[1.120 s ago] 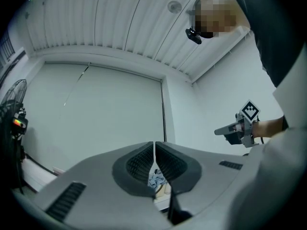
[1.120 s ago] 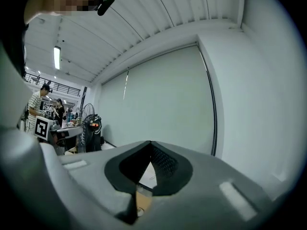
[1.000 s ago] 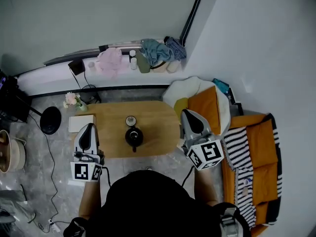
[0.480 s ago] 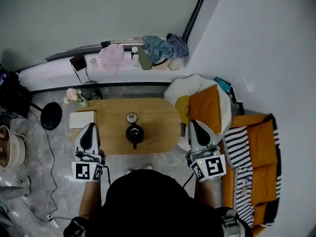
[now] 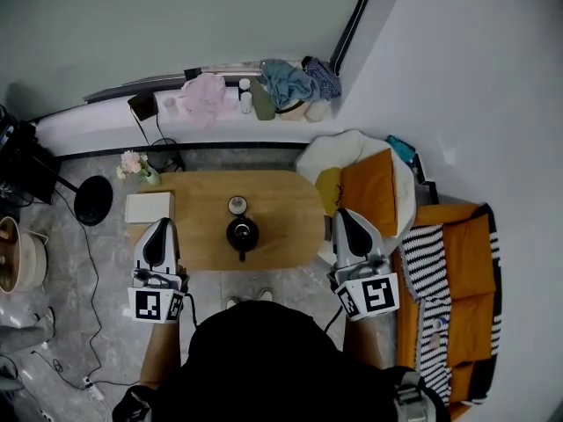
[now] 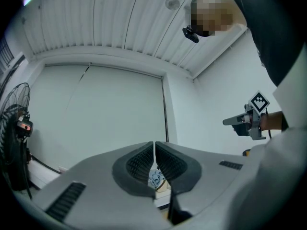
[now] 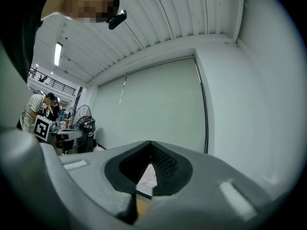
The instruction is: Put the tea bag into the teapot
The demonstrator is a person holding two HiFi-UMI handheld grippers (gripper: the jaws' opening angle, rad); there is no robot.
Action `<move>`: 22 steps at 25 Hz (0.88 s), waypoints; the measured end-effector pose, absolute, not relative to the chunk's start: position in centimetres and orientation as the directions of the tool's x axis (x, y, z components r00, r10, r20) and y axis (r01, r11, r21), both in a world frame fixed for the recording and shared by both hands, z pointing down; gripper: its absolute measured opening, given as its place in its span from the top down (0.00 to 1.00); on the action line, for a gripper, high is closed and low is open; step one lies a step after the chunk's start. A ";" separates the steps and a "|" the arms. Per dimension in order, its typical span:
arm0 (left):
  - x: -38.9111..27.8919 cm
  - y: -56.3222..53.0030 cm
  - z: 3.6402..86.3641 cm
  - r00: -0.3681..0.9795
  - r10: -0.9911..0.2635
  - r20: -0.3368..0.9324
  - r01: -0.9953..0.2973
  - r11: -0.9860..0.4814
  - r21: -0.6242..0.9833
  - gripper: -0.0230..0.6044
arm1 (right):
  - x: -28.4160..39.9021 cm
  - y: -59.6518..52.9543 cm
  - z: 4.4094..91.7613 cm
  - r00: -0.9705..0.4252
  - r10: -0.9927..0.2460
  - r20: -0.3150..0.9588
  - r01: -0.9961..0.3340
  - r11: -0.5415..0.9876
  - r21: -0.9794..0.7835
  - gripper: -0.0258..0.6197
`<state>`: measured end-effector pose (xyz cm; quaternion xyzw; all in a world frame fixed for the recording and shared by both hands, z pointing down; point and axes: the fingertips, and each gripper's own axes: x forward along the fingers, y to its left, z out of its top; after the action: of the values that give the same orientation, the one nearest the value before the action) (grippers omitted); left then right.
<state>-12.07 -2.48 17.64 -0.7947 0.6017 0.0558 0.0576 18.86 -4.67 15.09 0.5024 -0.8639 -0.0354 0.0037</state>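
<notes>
Looking down in the head view, the black teapot (image 5: pixel 242 234) stands mid-way along the wooden table (image 5: pixel 286 227), with a small round cup (image 5: pixel 237 205) just beyond it on the far side. The tea bag cannot be made out. The left gripper (image 5: pixel 158 227) is at the table's near left corner and the right gripper (image 5: pixel 343 216) just off its right end, both apart from the teapot.

In the left gripper view, the jaws are pressed together with nothing between them.

In the right gripper view, the jaws are likewise closed and empty.
</notes>
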 end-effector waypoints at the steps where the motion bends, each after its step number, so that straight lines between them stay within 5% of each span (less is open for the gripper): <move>1: -12.1 -2.4 17.8 0.269 -0.950 -0.157 -0.963 -0.268 -0.025 0.93 | 18.8 -4.6 15.3 -0.497 -0.867 -0.025 -0.867 0.495 0.065 0.95; 22: -12.9 -0.7 18.3 0.233 -0.960 -0.152 -0.972 -0.234 -0.013 0.93 | 16.4 -4.6 15.8 -0.553 -0.833 0.013 -0.827 0.551 0.106 0.95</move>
<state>-12.94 -0.69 18.30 -0.7834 0.6168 0.0559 0.0525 16.42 -4.60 15.78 0.4716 -0.8802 -0.0438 0.0309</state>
